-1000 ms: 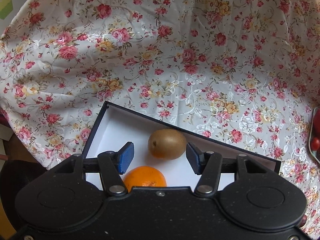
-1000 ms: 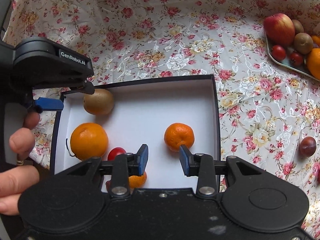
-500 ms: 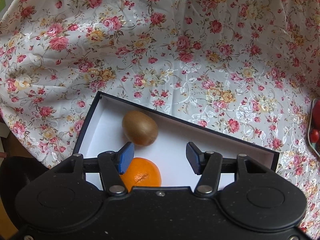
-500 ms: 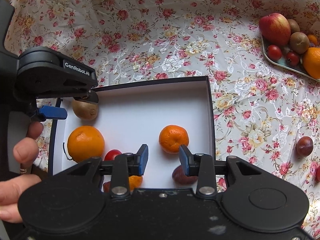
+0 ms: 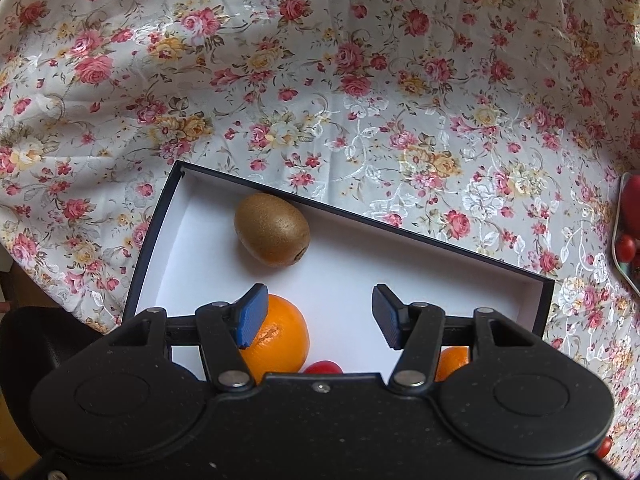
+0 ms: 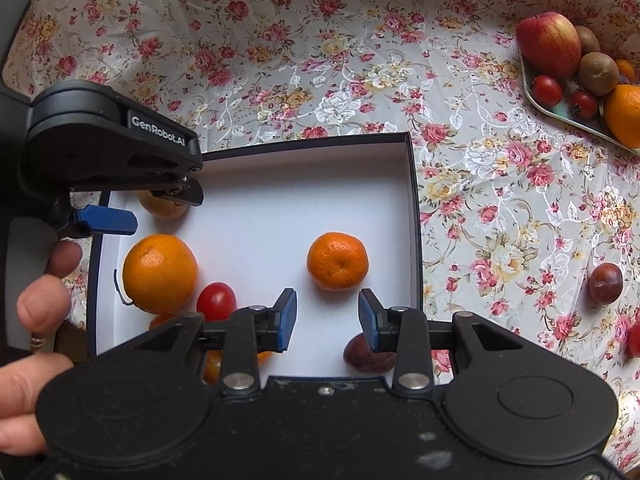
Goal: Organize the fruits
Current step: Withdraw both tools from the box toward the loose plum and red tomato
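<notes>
- The left gripper [image 5: 316, 316] hangs over the near part of a white-lined, dark-walled box [image 5: 400, 228]; its blue pads are spread wide with nothing between them.
- In the left wrist view a kiwi [image 5: 272, 235] lies in the box towards the frame's centre left, close to the far wall; a large orange [image 5: 280, 340] sits below it, partly behind the left pad.
- The right gripper [image 6: 327, 320] is parted too and holds nothing; a mandarin [image 6: 337, 261] lies on the box floor just above the gap between its pads.
- In the right wrist view, the orange and a red tomato [image 6: 216, 301] sit at the box's lower left; a dark plum [image 6: 366, 354] shows at the bottom edge behind the right pad.
- A hand [image 6: 36, 340] grips the left device at the frame's left edge.
- On the floral cloth [image 6: 320, 60] covering the desk, a tray [image 6: 560, 110] in the upper right carries an apple [image 6: 548, 42], kiwis, tomatoes and an orange.
- Another plum [image 6: 605, 283] lies alone on the cloth at the right.
</notes>
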`<state>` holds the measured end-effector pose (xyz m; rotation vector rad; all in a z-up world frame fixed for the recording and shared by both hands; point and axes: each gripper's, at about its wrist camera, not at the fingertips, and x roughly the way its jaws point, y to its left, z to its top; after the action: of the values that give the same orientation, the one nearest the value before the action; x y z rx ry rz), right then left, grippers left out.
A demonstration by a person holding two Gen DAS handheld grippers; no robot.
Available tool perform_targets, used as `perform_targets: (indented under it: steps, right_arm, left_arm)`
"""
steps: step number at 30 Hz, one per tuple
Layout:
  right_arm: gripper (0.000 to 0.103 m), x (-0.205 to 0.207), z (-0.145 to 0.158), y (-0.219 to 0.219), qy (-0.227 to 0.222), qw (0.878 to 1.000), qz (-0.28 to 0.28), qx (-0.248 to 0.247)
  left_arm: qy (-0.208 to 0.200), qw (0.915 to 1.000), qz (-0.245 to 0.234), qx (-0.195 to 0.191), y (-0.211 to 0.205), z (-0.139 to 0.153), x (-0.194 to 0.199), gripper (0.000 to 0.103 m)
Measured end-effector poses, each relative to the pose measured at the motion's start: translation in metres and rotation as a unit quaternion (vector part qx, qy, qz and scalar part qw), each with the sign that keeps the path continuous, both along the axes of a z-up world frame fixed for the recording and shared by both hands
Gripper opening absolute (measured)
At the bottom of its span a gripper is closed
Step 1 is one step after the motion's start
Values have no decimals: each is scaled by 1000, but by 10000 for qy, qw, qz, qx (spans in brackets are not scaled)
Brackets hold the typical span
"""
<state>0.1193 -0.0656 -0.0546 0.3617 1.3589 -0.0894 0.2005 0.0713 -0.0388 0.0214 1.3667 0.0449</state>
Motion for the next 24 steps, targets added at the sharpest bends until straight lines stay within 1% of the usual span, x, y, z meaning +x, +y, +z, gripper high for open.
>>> perform_targets:
  steps: [3, 9, 17, 24]
  right_arm:
    - [37, 0, -2, -5, 97, 9999, -36, 8]
    - [37, -4, 1, -20, 173, 9994, -280, 93]
    - [37, -14, 8, -44, 228, 9979, -597, 115]
    - [37, -24, 18, -62, 158, 9971, -738, 50]
  left_arm:
    - [-7, 9999, -114, 61, -2, 2, -2, 61]
    - [-10, 9988, -447, 195, -12, 3, -9, 61]
    - [-75, 9951, -882, 447, -33, 5, -28, 61]
    - [-103, 9942, -1002, 383, -49, 11, -46, 61]
